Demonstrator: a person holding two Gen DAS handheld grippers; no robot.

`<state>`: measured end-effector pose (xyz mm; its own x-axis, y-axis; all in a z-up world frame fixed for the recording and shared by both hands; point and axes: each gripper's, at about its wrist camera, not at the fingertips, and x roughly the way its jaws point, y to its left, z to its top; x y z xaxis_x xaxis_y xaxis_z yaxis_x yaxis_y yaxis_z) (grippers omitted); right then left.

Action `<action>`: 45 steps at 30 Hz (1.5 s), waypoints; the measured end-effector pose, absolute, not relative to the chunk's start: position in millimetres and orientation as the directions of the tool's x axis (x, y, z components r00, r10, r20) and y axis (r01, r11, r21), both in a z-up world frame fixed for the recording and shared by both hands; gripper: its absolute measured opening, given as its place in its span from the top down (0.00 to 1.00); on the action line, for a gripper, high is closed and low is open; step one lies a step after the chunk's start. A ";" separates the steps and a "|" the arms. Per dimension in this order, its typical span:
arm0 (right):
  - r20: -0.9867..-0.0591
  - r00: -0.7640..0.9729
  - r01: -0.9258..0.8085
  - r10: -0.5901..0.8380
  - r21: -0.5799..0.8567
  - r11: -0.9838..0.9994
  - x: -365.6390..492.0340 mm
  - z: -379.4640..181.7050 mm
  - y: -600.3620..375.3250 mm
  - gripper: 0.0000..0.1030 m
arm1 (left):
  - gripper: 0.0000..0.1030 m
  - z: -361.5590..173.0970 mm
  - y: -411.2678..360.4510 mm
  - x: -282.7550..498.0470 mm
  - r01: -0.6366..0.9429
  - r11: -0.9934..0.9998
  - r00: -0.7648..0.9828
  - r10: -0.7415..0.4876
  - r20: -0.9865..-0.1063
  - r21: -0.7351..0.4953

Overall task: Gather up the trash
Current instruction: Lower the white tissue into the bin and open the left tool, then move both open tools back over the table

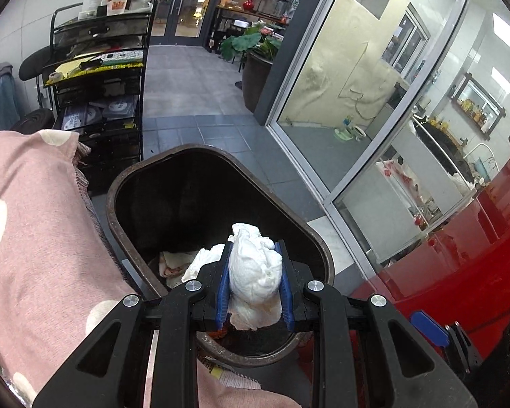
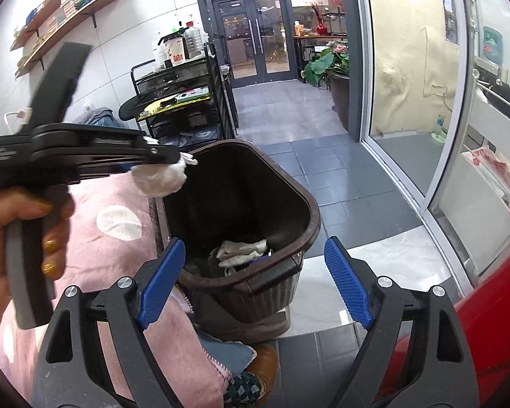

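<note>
My left gripper [image 1: 254,284] is shut on a crumpled white tissue wad [image 1: 255,265] and hangs over the open mouth of a dark brown trash bin [image 1: 119,183]. The right wrist view shows the same left gripper [image 2: 173,165] from the side, held by a hand [image 2: 3,238], with the tissue wad [image 2: 159,176] at the bin's [image 2: 255,285] left rim. Crumpled paper [image 2: 241,253] lies at the bin's bottom. My right gripper [image 2: 255,282] stands wide open just in front of the bin's near rim, nothing between its blue pads [image 2: 348,282].
A pink spotted cloth [image 1: 34,224] covers the left side beside the bin. A black wire cart [image 1: 98,85] with bottles stands behind. A glass wall [image 1: 357,102] runs along the right, a red object [image 1: 459,265] at the lower right. Grey tiled floor [image 1: 193,78] leads to glass doors.
</note>
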<state>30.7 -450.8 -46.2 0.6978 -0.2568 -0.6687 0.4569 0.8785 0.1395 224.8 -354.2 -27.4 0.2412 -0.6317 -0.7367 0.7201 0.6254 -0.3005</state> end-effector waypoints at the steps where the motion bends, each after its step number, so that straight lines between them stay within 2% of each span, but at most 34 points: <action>1: -0.668 0.698 0.459 -0.256 0.144 0.877 27.7 -45.9 -450.6 0.19 | 0.77 -29.3 -355.5 224.7 0.721 0.624 0.236 -0.630 -0.740 -0.302; 6: -0.673 0.692 0.470 -0.261 0.145 0.871 18.9 -46.2 -449.7 0.19 | 0.76 -34.8 -367.9 223.1 0.731 0.619 0.223 -0.614 -0.757 -0.287; 10: -0.681 0.685 0.476 -0.260 0.148 0.867 14.7 -48.8 -450.1 0.19 | 0.68 -40.1 -374.3 223.7 0.731 0.623 0.219 -0.600 -0.770 -0.278; 13: -0.691 0.677 0.482 -0.253 0.156 0.862 11.9 -52.8 -451.1 0.19 | 0.56 -43.8 -378.1 224.2 0.734 0.629 0.228 -0.583 -0.780 -0.255; 15: -0.696 0.673 0.487 -0.252 0.160 0.859 10.8 -55.0 -450.7 0.19 | 0.36 -46.4 -380.9 224.7 0.732 0.643 0.250 -0.563 -0.788 -0.227; 18: -0.702 0.667 0.491 -0.250 0.162 0.856 8.9 -57.7 -450.8 0.19 | 0.24 -48.7 -381.0 225.9 0.729 0.650 0.262 -0.555 -0.790 -0.215; 20: -0.704 0.665 0.493 -0.247 0.166 0.854 7.8 -58.6 -451.0 0.15 | 0.20 -48.9 -378.2 227.4 0.730 0.648 0.262 -0.559 -0.787 -0.218; 26: -0.704 0.668 0.488 -0.240 0.172 0.856 6.5 -58.4 -448.6 0.14 | 0.15 -36.6 -362.0 220.7 0.732 0.646 0.297 -0.588 -0.753 -0.215; 35: -0.677 0.707 0.411 -0.203 0.160 0.897 15.1 -52.3 -426.8 0.13 | 0.06 4.6 -302.8 186.1 0.736 0.653 0.422 -0.649 -0.633 -0.179; 45: -0.647 0.747 0.320 -0.151 0.150 0.936 32.2 -39.9 -393.5 0.10 | 0.06 21.3 -228.0 169.9 0.695 0.702 0.516 -0.638 -0.571 -0.156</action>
